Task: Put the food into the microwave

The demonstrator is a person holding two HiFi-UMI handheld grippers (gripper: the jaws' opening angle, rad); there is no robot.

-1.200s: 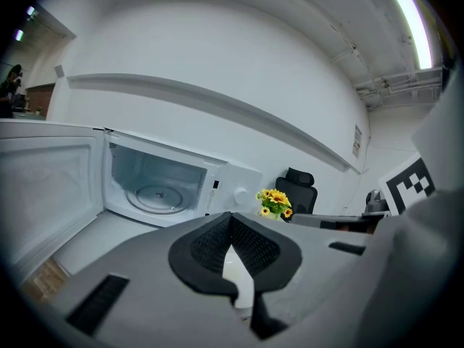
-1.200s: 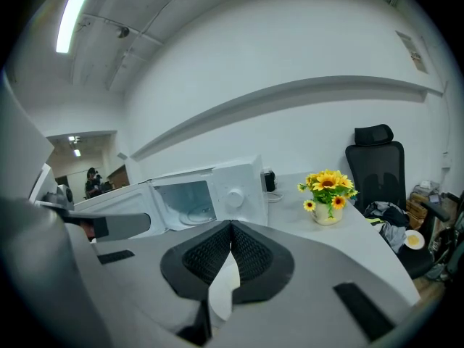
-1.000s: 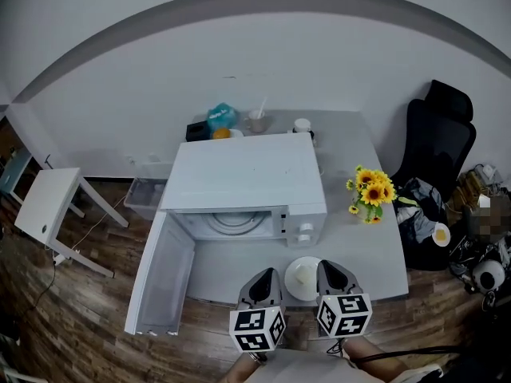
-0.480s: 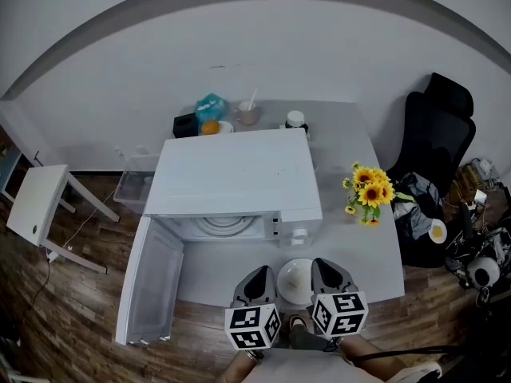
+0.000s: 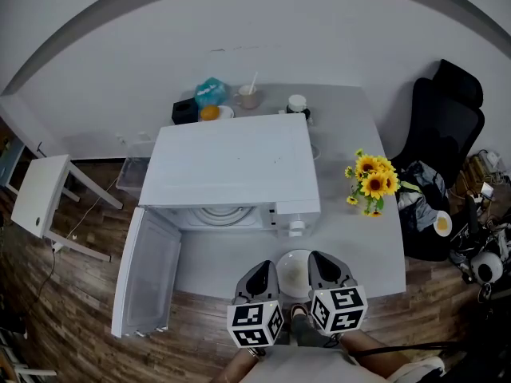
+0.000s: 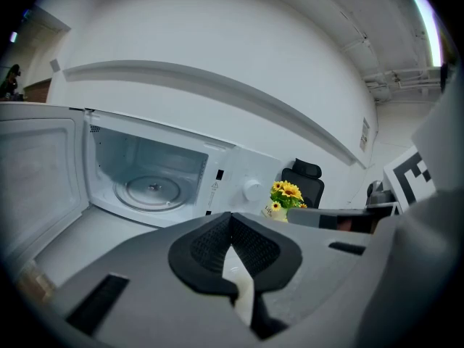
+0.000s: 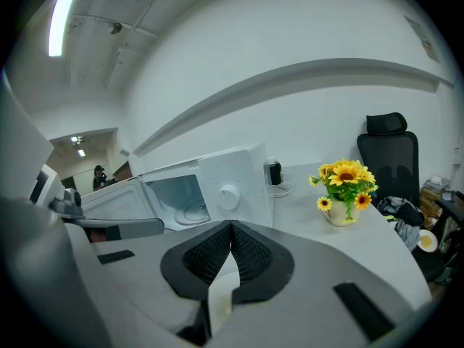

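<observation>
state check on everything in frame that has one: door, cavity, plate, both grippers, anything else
microwave door: swung fully open, to the left.
microwave cavity: empty, turntable bare.
plate: on the table near its front edge, outside the cavity, not held.
left gripper: jaws together, nothing in them.
right gripper: jaws together, nothing in them.
sunflower vase: upright.

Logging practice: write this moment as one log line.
microwave door open | plate on table | left gripper shut | right gripper shut
</observation>
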